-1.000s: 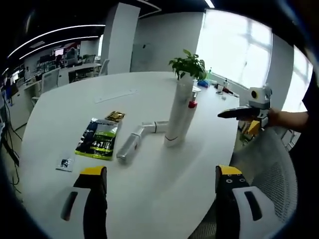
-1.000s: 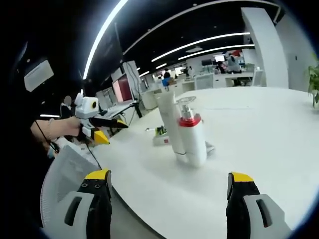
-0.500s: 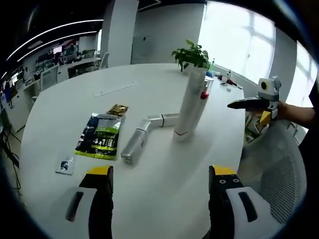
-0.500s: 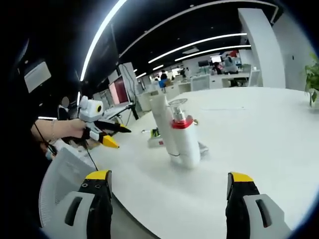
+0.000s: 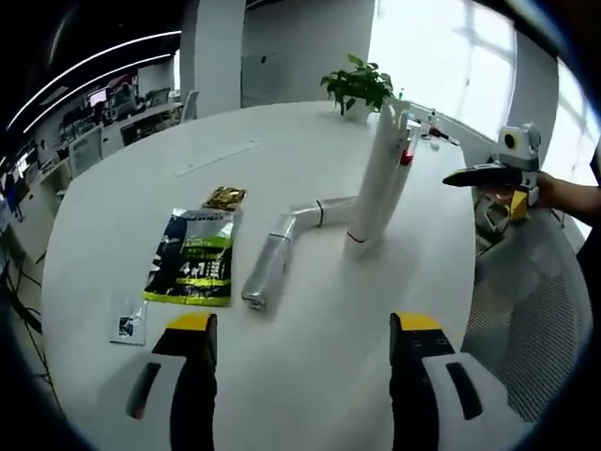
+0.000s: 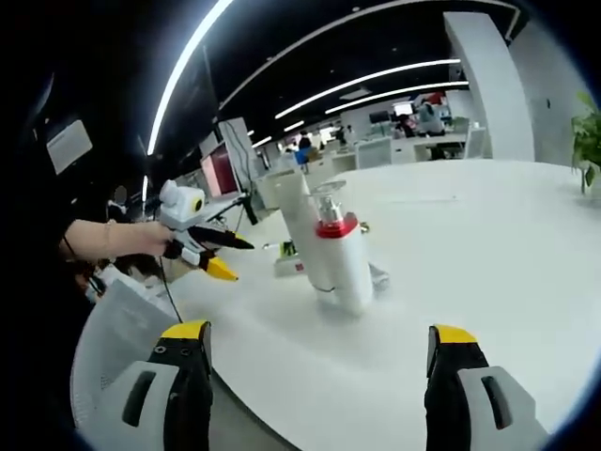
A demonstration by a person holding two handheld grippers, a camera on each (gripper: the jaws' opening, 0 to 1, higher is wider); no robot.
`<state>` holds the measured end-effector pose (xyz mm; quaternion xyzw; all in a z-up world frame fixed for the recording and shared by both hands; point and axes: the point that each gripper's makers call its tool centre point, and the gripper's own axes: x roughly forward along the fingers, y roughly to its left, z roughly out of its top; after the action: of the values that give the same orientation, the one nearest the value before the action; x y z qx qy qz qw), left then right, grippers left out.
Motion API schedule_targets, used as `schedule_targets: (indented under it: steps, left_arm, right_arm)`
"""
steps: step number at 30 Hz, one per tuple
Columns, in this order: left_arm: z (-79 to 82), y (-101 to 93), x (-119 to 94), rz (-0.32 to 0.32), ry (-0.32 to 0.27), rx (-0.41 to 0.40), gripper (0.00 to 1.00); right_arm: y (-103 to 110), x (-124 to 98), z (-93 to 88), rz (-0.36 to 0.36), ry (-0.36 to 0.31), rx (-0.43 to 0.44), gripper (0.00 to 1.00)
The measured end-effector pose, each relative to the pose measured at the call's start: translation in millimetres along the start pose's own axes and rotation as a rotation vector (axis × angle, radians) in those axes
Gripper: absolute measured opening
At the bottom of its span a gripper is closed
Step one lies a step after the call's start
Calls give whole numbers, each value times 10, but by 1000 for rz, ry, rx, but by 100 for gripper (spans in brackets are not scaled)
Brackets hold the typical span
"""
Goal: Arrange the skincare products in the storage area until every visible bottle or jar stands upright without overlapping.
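A: What is the step in hand?

B: My judgement: getting the lying tubes upright. Take the tall tube [image 5: 376,183] as landmark. It stands on the tabletop [image 5: 310,376], and a pump bottle [image 6: 340,258] with a red collar stands touching it on the window side. Both already count as upright, though they sit so close that the bottle is half hidden behind the tube in the left gripper view.

A: And what lies flat?

B: A silver tube [image 5: 269,272] lies near the tall tube's base, on the side toward the sachets, and a short tube [image 5: 331,209] lies just beside that base. The two meet end to end in an elbow.

A: How to do it well?

B: The left hand-held gripper [image 5: 299,395] has its jaws wide apart with nothing between them, hovering over the tabletop short of the silver tube. I'd bring it in across the tube's width, near the cap end, and tip it up well apart from the tall tube so nothing gets knocked. The right hand-held gripper [image 6: 317,399] is equally spread and empty; it could steady the standing pair.

A: Any containers with contents?

B: Whether the tubes are full, I cannot tell. A green sachet [image 5: 192,257], a small gold one [image 5: 223,196] and a tiny packet [image 5: 128,322] lie flat beyond the silver tube.
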<state>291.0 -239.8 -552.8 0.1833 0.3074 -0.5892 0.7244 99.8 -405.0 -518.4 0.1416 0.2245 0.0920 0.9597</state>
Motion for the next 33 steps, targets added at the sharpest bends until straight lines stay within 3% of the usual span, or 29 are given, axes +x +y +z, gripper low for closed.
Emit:
schedule_targets:
  steps: [12, 23, 33]
  left_arm:
    - [120, 107, 192, -3, 11, 20, 64]
    - [225, 96, 492, -12, 27, 120, 58]
    - [152, 108, 652, -17, 67, 150, 52]
  right_arm:
    - [-54, 50, -49, -1, 12, 16, 97]
    - [-60, 93, -29, 5, 4, 29, 97]
    - [-176, 9, -97, -13, 6, 51, 97]
